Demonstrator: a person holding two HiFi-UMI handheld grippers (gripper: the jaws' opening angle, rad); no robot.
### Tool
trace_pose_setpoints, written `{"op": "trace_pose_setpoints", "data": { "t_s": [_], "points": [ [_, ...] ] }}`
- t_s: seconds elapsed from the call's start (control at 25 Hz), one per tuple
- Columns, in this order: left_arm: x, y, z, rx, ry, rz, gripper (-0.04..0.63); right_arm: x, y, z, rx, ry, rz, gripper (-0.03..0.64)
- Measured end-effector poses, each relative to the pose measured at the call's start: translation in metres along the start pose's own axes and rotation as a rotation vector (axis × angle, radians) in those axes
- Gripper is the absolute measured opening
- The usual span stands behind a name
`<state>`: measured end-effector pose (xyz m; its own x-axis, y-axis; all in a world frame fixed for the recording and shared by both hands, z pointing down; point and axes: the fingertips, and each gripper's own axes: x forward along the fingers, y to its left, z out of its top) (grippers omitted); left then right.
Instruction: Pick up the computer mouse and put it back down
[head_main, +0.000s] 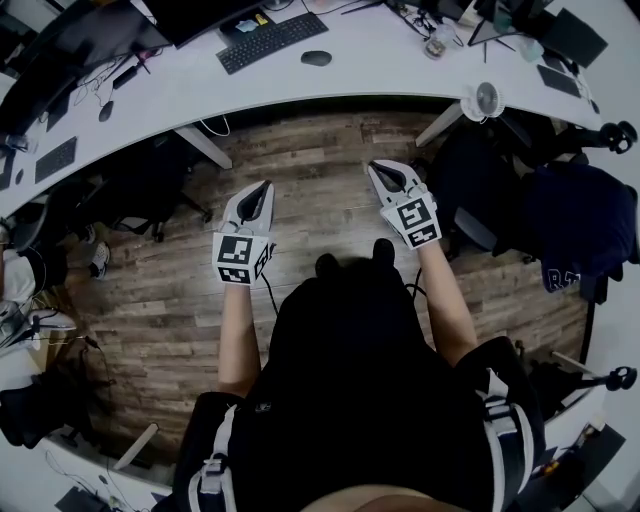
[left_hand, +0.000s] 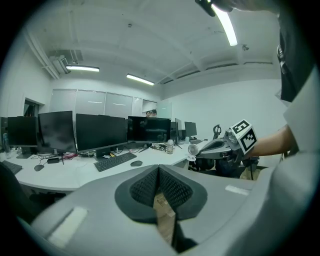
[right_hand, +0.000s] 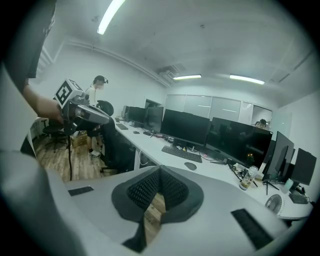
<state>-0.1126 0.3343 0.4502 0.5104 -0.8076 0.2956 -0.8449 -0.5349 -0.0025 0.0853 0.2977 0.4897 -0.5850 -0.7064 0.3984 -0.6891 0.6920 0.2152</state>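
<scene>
Task not begun: computer mouse (head_main: 316, 58) at rest on tabletop (head_main: 400, 70) just right of keyboard (head_main: 271, 41); left gripper (head_main: 266, 186) and right gripper (head_main: 376, 168) over wood floor (head_main: 310, 150), well short of keyboard, jaws closed on nothing; reach, grasp, lift and set-down all outstanding.

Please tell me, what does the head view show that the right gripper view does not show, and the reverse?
Only the head view: the person's torso and the marker cube of the right tongs. Only the right gripper view: ceiling lights and a standing person far left. Both: the computer mouse beside the keyboard on the white desk, and the left tongs.
</scene>
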Motion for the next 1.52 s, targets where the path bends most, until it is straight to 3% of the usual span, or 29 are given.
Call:
{"op": "trace_pose_setpoints", "data": {
  "t_s": [0.32, 0.56, 0.88, 1.52],
  "points": [
    [-0.005, 0.005, -0.001, 0.012, -0.012, 0.012, 0.026, -0.003, 0.013, 0.004, -0.008, -0.017, 0.019, 0.035],
    [-0.01, 0.004, -0.004, 0.005, -0.01, 0.023, 0.092, -0.008, 0.021, 0.008, -0.012, -0.048, 0.046, 0.204],
    [-0.016, 0.008, -0.007, 0.009, -0.001, 0.034, 0.186, -0.001, 0.026, 0.01, -0.019, -0.062, 0.061, 0.329],
    [-0.007, 0.027, -0.009, -0.006, 0.017, 0.058, 0.195, 0.028, 0.013, 0.01, -0.007, -0.047, 0.08, 0.336]
  ]
}}
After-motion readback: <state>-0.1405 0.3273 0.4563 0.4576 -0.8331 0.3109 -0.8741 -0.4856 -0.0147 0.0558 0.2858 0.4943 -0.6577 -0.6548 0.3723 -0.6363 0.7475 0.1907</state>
